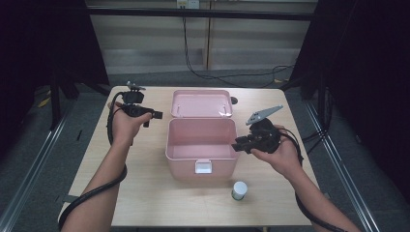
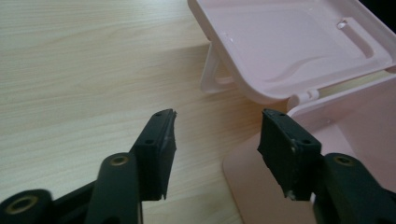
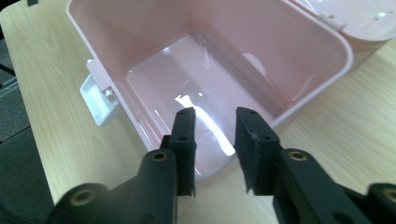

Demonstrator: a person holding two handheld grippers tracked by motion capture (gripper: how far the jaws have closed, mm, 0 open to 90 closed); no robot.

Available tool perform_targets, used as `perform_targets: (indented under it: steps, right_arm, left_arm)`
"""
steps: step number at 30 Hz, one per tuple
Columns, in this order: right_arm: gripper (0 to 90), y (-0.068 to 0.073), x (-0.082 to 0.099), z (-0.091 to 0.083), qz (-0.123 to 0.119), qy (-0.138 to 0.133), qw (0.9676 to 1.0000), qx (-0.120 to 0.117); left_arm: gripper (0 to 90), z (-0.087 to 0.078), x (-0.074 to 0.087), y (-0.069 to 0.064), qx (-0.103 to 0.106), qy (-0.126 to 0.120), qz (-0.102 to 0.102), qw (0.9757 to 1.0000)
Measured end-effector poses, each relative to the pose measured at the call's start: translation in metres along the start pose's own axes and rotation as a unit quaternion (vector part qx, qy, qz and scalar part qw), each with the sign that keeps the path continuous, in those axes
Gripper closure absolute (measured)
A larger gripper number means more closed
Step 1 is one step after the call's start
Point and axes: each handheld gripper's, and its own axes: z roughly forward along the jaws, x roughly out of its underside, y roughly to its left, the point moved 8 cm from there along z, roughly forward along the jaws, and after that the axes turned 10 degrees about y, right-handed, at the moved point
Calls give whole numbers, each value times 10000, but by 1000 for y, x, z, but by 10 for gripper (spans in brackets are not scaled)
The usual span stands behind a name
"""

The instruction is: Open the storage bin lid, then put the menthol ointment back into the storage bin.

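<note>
A pink plastic box (image 1: pixel 183 166) stands open at the table's middle, its lid (image 1: pixel 200 103) laid back behind it and its inside bare. My left gripper (image 1: pixel 155 115) hovers left of the box beside the lid hinge, and its jaws stand open with nothing between them. In the left gripper view the left gripper (image 2: pixel 217 126) points at the wood next to the lid (image 2: pixel 289 42). My right gripper (image 1: pixel 237 144) is held at the box's right rim. In the right gripper view the right gripper (image 3: pixel 215 121) is open above that rim, looking into the box (image 3: pixel 299 56), with nothing between its jaws.
A small jar with a white cap (image 1: pixel 239 190) stands on the table near the front edge, right of the box. A white latch (image 1: pixel 203 166) hangs on the box's front wall. Bare wood lies left and right of the box.
</note>
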Motion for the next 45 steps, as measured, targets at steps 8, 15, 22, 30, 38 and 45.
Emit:
perform_targets:
  steps: [8, 15, 22, 30, 38, 45]
  right_arm:
    - [562, -6, 10, -8, 105, 29, 9999, 75]
    - [477, -8, 21, -8, 162, 52, 9998, 52]
    - [392, -10, 32, -6, 142, 246, 9996, 27]
    - [360, -10, 42, -3, 163, 408, 9990, 5]
    - [336, -8, 48, -2, 138, 480, 9987, -69]
    - [317, -8, 57, 1, 197, 679, 9974, -98]
  left_arm:
    - [372, 1, 23, 13, 102, -3, 78, 9999]
    - [324, 5, 45, 22, 110, -27, 106, 9999]
    - [297, 18, 71, 26, 74, 19, 198, 9998]
    - [279, 40, 98, 28, 115, 151, 179, 9997]
    - [270, 55, 115, 31, 83, 137, 228, 9996]
    - [246, 62, 125, 37, -118, 94, 289, 9995]
